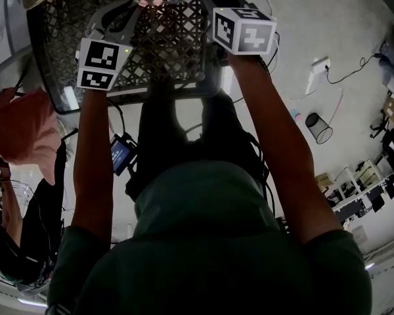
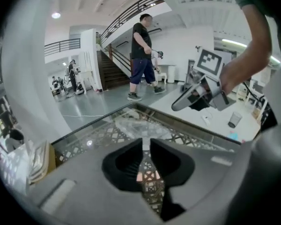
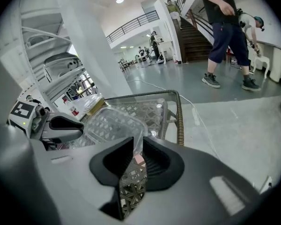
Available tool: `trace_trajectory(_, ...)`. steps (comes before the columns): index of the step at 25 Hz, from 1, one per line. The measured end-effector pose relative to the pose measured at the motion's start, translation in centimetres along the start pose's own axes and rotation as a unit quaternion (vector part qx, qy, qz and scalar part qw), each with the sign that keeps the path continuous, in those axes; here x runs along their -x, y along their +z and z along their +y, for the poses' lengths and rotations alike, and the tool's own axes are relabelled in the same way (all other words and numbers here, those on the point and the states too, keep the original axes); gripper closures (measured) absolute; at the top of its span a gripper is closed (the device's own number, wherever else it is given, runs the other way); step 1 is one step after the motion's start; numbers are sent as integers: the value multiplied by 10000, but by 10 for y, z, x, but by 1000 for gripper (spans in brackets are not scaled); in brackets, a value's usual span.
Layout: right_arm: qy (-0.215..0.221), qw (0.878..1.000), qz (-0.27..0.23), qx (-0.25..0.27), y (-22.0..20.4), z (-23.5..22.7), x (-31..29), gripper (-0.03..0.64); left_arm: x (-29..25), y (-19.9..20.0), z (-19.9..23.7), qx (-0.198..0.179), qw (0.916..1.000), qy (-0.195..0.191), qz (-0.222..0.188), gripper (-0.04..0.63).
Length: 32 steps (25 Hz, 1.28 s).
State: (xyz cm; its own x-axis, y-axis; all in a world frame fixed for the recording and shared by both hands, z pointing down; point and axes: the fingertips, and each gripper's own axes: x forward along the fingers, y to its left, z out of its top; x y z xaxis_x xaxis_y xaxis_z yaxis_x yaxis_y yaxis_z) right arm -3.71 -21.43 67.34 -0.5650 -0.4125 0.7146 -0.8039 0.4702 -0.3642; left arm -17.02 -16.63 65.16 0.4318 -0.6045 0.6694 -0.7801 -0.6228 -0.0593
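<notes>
The glass-topped lattice table (image 1: 59, 51) fills the upper part of the head view, and all positions below are given relative to it.

A clear plastic container (image 3: 112, 121) lies flat on the table's glass, near the edge closest to the person and between the two grippers. Its broader span appears to run from one gripper to the other, across the person's front. The head view cuts off its far side, so its full length cannot be confirmed. Something pinkish shows through its base.

The left gripper (image 2: 145, 146) is over the table at the container's left end. Its jaws are drawn to a thin slit, and the container's pale rim runs into that slit. The right gripper (image 3: 136, 146) is over the table at the container's right end, with its jaws pressed onto the clear rim at a rounded corner. Both marker cubes sit above the table's near edge.

A mesh waste bin (image 1: 320, 128) stands on the floor, well off the table's right side.
</notes>
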Motion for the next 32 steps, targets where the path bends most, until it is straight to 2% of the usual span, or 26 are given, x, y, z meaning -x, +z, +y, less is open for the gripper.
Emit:
trace_trajectory(5,21,9999,-115,61,10,12,20,549,23,20,-5,-392,9992,-47,23,546)
trace_trajectory(6,24,9999,-141,66,14,14,24,549,27,26,-4,-456,9989,-50,16,553)
trace_trajectory(7,27,9998,-164,68,18,15,27,549,32,32,-3,-518,9986,-52,7,597)
trace_trajectory(9,35,9998,-202,72,25,18,33,549,38,42,1,-613,9981,-67,-1,597)
trace_trajectory(13,69,9995,-305,83,22,22,44,549,49,45,-1,-663,9978,-82,28,597)
trace_trajectory(16,77,9996,-277,58,13,23,49,549,49,33,-3,-508,9985,-68,185,597)
trace_trajectory(21,59,9997,-219,41,-1,23,52,549,22,-40,-2,221,9950,-53,970,593)
trace_trajectory(23,14,9998,-155,81,-6,22,53,549,13,-67,-6,703,9903,-126,1189,544)
trace_trajectory(25,-13,9999,-114,96,-12,20,55,549,7,-83,-9,1410,9835,-201,1120,515)
trace_trajectory(27,-34,9999,-84,109,-18,18,55,549,1,-92,-9,2097,9728,-253,950,485)
trace_trajectory(29,-58,9999,-56,123,-24,17,55,549,-6,-99,-8,2466,9646,-301,882,475)
trace_trajectory(32,-73,9999,-34,137,-30,15,55,549,-15,-103,-5,2790,9562,-352,806,468)
